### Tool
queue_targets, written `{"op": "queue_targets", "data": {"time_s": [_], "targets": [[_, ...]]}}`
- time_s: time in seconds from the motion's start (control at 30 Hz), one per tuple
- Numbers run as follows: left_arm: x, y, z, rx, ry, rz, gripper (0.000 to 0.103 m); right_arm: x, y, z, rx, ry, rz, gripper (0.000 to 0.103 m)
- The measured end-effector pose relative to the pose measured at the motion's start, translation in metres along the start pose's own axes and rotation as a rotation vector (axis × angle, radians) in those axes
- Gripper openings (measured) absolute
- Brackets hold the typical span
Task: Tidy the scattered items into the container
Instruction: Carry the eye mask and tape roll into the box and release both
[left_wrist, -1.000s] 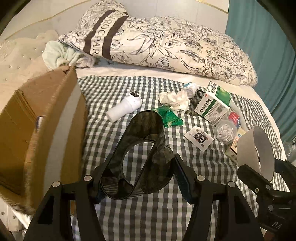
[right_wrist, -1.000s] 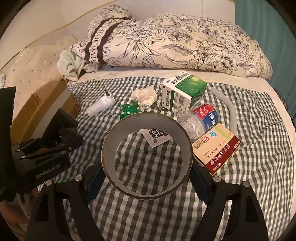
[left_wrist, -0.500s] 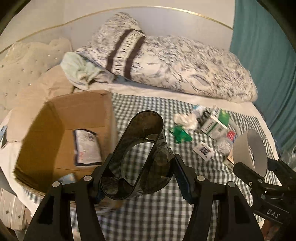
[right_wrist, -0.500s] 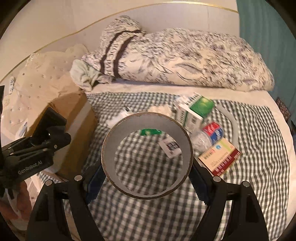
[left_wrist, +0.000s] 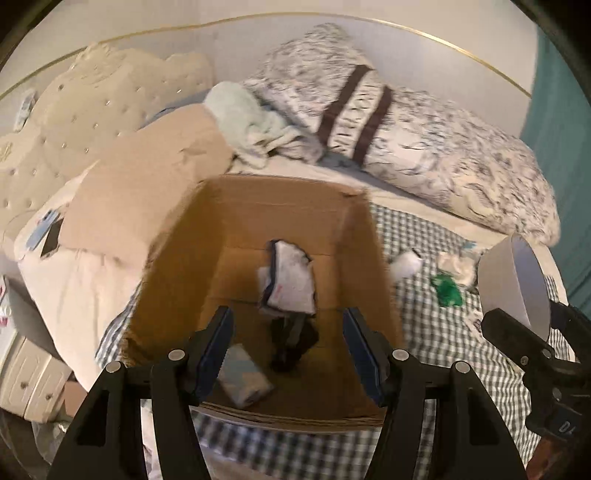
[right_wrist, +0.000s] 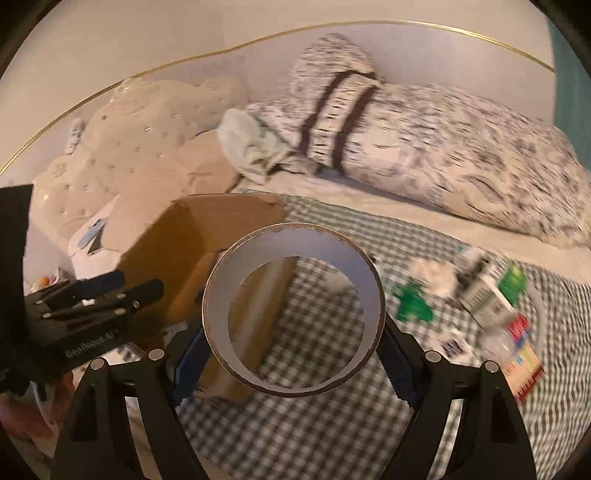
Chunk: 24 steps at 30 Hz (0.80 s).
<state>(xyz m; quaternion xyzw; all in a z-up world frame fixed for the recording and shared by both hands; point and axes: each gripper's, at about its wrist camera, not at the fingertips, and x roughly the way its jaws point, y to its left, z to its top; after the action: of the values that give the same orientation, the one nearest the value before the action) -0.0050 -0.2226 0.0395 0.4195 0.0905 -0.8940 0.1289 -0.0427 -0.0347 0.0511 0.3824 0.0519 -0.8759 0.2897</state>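
Note:
An open cardboard box (left_wrist: 280, 192) sits on the checked bedspread, also in the right wrist view (right_wrist: 177, 236). My left gripper (left_wrist: 288, 343) is open and empty above the box. A dark strap-like item (left_wrist: 293, 341) lies on the box floor beside a white packet (left_wrist: 291, 280) and a pale pouch (left_wrist: 242, 374). My right gripper (right_wrist: 293, 343) is shut on a tape roll (right_wrist: 293, 317), seen also in the left wrist view (left_wrist: 517, 280), to the right of the box. Scattered items lie right: green wrapper (right_wrist: 413, 306), crumpled tissue (right_wrist: 432, 277), green-white box (right_wrist: 491, 295), red-yellow box (right_wrist: 524, 365).
A floral pillow (right_wrist: 443, 147) and a pale green cloth (right_wrist: 251, 144) lie at the head of the bed. A beige cushion (left_wrist: 140, 177) sits left of the box. A teal curtain (left_wrist: 557, 129) hangs at right. A white bottle (left_wrist: 404, 264) lies by the box.
My left gripper moved left over the box, opened, and the dark strap item dropped into the box. My right gripper swung left with the tape roll.

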Motion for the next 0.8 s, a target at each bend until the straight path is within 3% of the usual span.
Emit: {"op": "queue_targets", "data": {"time_s": [0.4,0.47,0.57,0.7,0.8], "targets": [[0.034,0.047,0.000,-0.070,0.048,0.022,0.065,0.051,0.069,0.019,-0.133,0.043,0.077,0.082],[0.035,0.055,-0.001,-0.082,0.052,0.047,0.071,0.059,0.076,0.016,-0.156,0.062,0.083,0.082],[0.032,0.064,-0.001,-0.093,0.044,0.083,0.080,0.075,0.086,0.009,-0.208,0.120,0.038,0.084],[0.022,0.066,-0.001,-0.107,0.020,0.044,0.084,0.086,0.092,0.002,-0.243,0.149,-0.050,0.086],[0.019,0.059,-0.002,-0.097,0.015,0.035,0.084,0.083,0.091,0.001,-0.244,0.146,-0.062,0.086]]}}
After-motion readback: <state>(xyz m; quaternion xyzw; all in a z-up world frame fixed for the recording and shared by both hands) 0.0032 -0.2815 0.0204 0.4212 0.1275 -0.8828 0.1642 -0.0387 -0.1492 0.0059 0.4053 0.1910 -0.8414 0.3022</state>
